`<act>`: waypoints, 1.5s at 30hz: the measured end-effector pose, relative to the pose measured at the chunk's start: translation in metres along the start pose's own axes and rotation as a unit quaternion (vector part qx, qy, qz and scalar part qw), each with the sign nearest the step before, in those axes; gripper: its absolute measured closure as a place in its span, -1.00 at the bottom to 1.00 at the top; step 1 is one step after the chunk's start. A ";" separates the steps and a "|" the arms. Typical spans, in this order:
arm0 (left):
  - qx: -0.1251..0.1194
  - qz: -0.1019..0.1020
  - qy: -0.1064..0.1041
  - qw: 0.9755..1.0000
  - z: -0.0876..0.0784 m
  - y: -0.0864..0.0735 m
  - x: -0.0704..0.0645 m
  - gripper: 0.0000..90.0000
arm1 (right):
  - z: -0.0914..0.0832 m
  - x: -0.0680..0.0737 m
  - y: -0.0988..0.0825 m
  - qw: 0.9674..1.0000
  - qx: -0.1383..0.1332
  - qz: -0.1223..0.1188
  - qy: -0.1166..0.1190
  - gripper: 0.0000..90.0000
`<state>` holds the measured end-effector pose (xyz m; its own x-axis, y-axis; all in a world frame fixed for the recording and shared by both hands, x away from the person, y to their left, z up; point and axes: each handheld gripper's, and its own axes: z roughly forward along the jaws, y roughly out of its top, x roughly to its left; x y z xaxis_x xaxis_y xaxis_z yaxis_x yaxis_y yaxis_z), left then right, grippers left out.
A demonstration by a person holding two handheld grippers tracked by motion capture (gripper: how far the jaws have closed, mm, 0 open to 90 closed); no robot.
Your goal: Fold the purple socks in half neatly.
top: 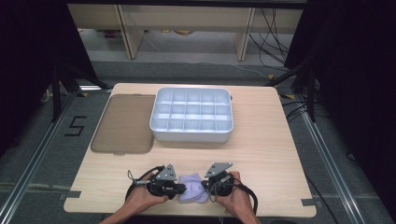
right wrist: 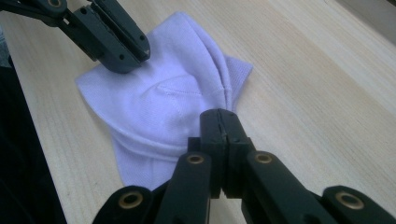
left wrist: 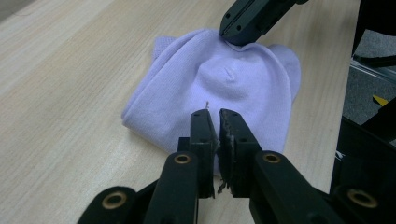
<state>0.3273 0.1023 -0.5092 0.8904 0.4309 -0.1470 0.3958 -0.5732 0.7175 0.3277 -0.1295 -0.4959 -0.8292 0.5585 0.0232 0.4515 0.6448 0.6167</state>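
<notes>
While I watch from the high view, these are my readings:

Cloth: a folded lilac knitted cloth (top: 194, 188) lies flat on the bench (top: 261, 154), near its front edge, between my two grippers; in the left gripper view (left wrist: 219, 88) its folds bunch towards the middle.

Left gripper: my left gripper (top: 182, 188) lies low at the cloth's left side; its fingers (left wrist: 204, 133) stand almost together, a thin slit between them, over the cloth's near edge. I cannot tell whether any fabric is pinched there.

Right gripper: my right gripper (top: 204, 185) sits at the cloth's right side; its fingers (right wrist: 212, 128) are pressed fully together at the cloth's edge, and I cannot tell whether fabric is caught.

Hands: the person's hands come in from the bench's front edge, one on each gripper.

Organiser: a white tray (top: 191, 136) of small compartments stands well behind the cloth, mid-bench.

Lid: a brown translucent lid (top: 123, 123) lies flat just left of the tray.
</notes>
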 end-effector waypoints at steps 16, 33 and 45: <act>-0.029 -0.007 0.030 0.999 0.013 0.011 0.021 0.77 | -0.013 0.009 0.012 0.999 -0.046 0.002 0.026 0.98; -0.038 0.007 -0.008 0.999 -0.012 0.002 -0.006 0.77 | -0.004 0.011 0.008 1.000 -0.025 0.004 0.015 0.96; -0.037 0.010 0.005 0.999 -0.019 -0.002 -0.010 0.75 | -0.001 0.011 0.008 0.999 -0.015 -0.012 0.026 0.97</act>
<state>0.3133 0.1126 -0.4959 0.8959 0.4261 -0.1255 0.3593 -0.5290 0.7688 0.3221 -0.1185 -0.4897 -0.8557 0.5153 0.0479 0.4219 0.6410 0.6412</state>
